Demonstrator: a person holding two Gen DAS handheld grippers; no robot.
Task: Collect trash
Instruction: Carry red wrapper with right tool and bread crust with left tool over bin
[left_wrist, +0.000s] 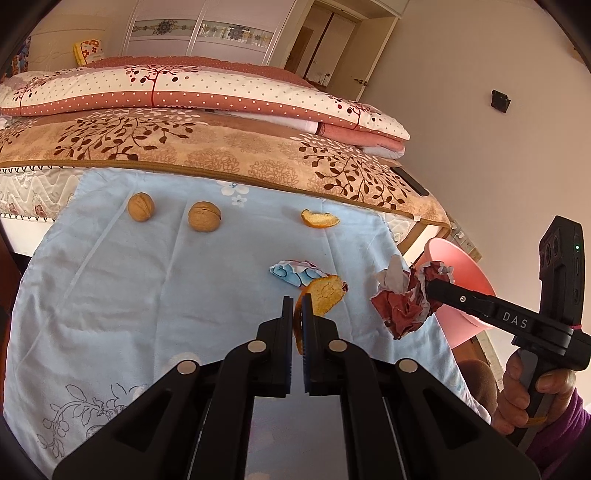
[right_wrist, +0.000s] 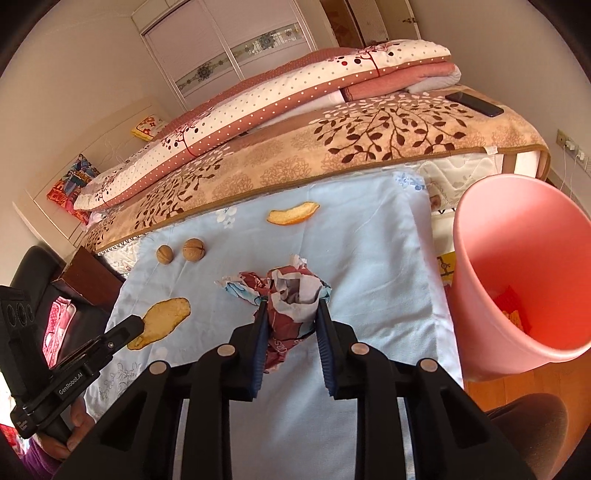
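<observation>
My left gripper is shut on a piece of orange peel and holds it above the light blue cloth; it also shows in the right wrist view. My right gripper is shut on a crumpled red and white wrapper, lifted off the cloth; it also shows in the left wrist view. A blue and white crumpled wrapper lies on the cloth. Another orange peel and two walnuts lie farther back. A pink bin stands at the right.
A bed with a brown leaf-patterned blanket and folded quilts runs behind the cloth. A black phone lies on the blanket's corner. The bin holds some scraps. Wooden floor shows at the right.
</observation>
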